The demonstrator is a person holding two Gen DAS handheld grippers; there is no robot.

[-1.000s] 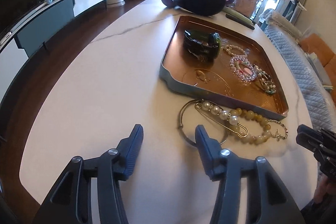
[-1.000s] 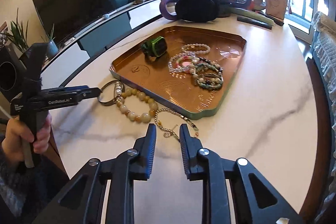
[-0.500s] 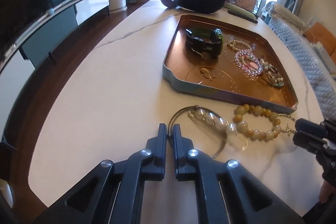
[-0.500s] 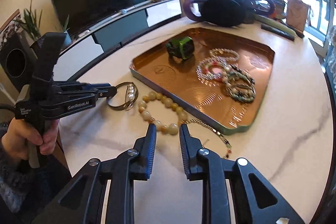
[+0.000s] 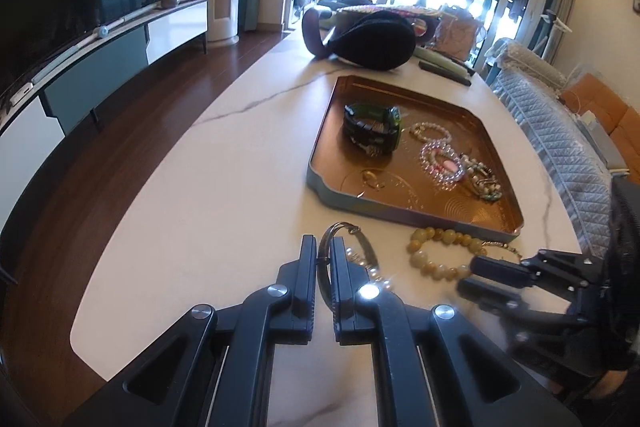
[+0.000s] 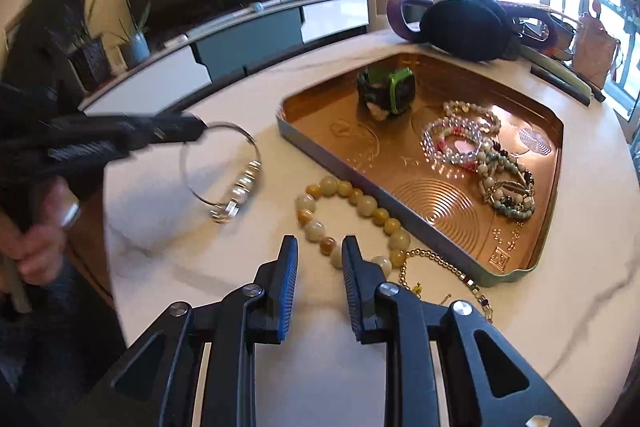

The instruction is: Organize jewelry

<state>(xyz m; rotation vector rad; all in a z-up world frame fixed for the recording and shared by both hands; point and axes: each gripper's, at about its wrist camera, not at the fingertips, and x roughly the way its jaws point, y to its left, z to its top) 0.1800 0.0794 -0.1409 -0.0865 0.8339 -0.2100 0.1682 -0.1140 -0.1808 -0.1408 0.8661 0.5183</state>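
Item: bangle (image 6: 224, 171), wire with pearls. A second ago flat beside the tray (image 6: 400, 203); now pinched in the left gripper (image 5: 324, 259) and lifted, short of the tray. Right gripper (image 6: 320, 259), jaws now wider apart, holds nothing, over the bead bracelet (image 6: 352, 211). Bangle's transfer judged next.

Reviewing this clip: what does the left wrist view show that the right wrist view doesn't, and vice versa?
Left wrist only: the quilted sofa beside the table.

Right wrist only: the person's hand holding the left gripper, and potted plants by the TV.

Both: the wire bangle clamped in the left gripper, the jade bead bracelet, and the copper tray.
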